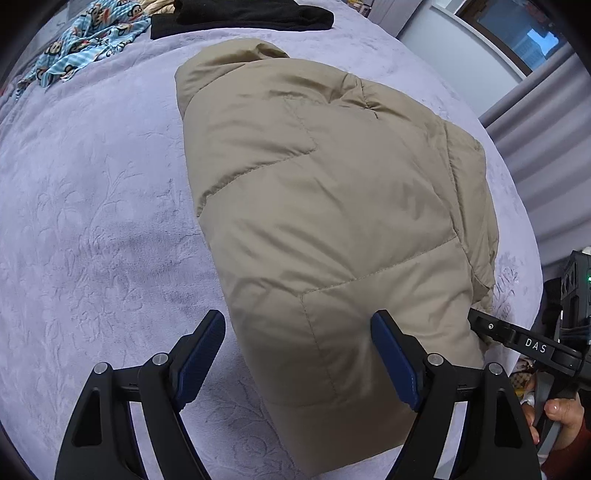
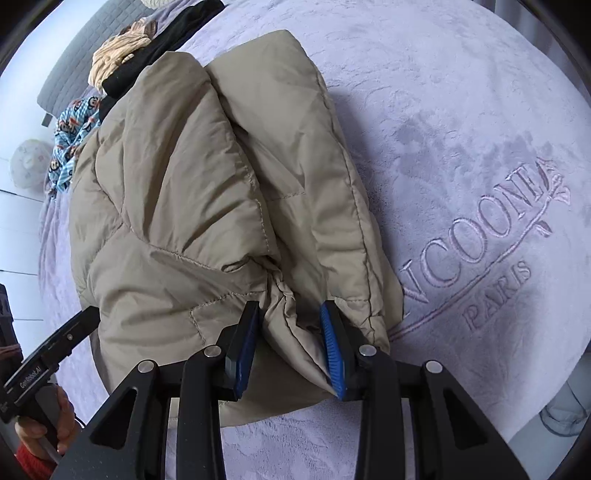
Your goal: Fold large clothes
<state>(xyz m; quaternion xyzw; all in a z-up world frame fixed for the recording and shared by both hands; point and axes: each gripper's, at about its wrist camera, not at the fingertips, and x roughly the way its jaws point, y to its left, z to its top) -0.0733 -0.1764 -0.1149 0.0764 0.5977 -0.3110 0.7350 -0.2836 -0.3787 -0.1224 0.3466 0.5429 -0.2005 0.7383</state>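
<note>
A tan puffer jacket (image 1: pixel 325 206) lies folded into a bundle on the lavender blanket (image 1: pixel 92 221). My left gripper (image 1: pixel 299 325) is open, its blue pads straddling the bundle's near corner without closing on it. In the right wrist view the jacket (image 2: pixel 177 192) shows folded over itself, and my right gripper (image 2: pixel 290 314) has its jaws partly closed around a gathered fold of the jacket's near edge. The right gripper also shows at the jacket's right edge in the left wrist view (image 1: pixel 476 325).
A black garment (image 1: pixel 243 16) and a blue monkey-print garment (image 1: pixel 85 40) lie at the far side of the bed. A beige knit item (image 2: pixel 118 55) sits beside them. The blanket's embroidered logo (image 2: pixel 491 251) is to the right. Grey curtains (image 1: pixel 546 155) hang beyond the bed.
</note>
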